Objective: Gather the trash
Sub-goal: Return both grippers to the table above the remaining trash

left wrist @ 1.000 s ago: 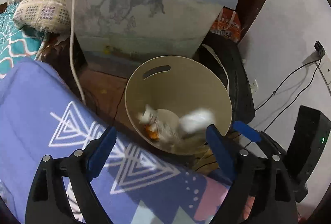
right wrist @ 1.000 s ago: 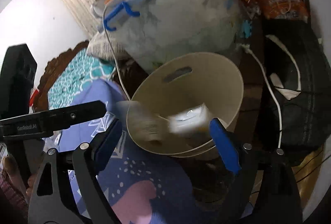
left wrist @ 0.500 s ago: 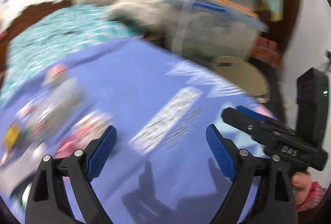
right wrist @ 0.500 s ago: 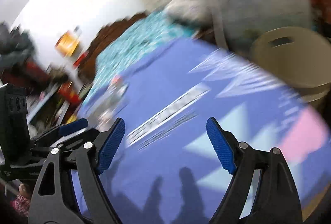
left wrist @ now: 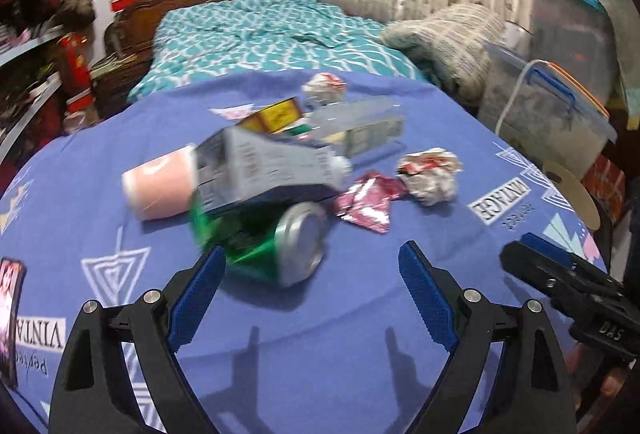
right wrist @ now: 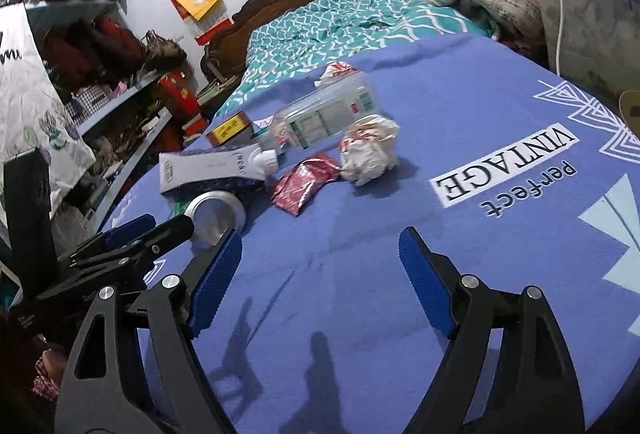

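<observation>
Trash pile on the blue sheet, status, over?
Left hand-held gripper open, empty, nearest the green can. Right hand-held gripper open, empty, over bare sheet. Crumpled paper, red wrapper, tube uncollected. Nothing blocking.

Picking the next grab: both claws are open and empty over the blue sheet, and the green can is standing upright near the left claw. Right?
Not quite. The green can lies on its side, its silver end facing the camera, as the left wrist view shows. The rest holds: the left claw and right claw are open and empty over the blue sheet, with the can just ahead of the left one.
</observation>
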Demonstrator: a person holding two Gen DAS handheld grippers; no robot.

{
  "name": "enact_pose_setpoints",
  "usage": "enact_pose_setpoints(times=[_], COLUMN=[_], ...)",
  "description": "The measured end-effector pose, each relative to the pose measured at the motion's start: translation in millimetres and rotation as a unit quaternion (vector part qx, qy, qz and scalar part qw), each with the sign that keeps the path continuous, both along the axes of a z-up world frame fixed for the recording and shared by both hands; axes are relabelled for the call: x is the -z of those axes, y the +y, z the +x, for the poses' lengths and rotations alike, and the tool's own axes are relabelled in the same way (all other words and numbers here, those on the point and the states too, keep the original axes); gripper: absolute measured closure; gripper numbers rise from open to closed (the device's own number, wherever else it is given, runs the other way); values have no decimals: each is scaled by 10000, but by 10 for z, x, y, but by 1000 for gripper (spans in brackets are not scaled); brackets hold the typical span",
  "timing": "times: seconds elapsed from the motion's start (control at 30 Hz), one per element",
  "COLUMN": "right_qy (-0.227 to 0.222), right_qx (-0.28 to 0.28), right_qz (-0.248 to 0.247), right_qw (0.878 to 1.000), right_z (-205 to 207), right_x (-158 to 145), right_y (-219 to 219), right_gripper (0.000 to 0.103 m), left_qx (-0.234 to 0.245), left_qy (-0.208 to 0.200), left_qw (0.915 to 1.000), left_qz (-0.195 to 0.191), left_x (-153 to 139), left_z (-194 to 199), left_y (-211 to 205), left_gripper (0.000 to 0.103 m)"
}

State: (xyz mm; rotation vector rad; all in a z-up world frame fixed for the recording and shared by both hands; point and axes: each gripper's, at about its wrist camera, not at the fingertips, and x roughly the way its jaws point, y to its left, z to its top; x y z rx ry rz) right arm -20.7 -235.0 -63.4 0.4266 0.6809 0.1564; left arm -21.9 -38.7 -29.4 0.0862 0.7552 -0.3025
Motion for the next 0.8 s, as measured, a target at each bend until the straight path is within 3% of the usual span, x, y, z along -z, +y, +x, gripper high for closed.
enact_pose_setpoints(times=[0.8], right_qy=[420], right_qx=[116], right_qz=[-12], right_qw=[9990], right_z=[49], right_x=[144], right_y=[117], right_gripper=[22], left_qx=[-690], left_qy=[497], left_qw=[9964], left_qz=[-26], left_x=[267], left_z=[170], left_y=[460], left_gripper=[19])
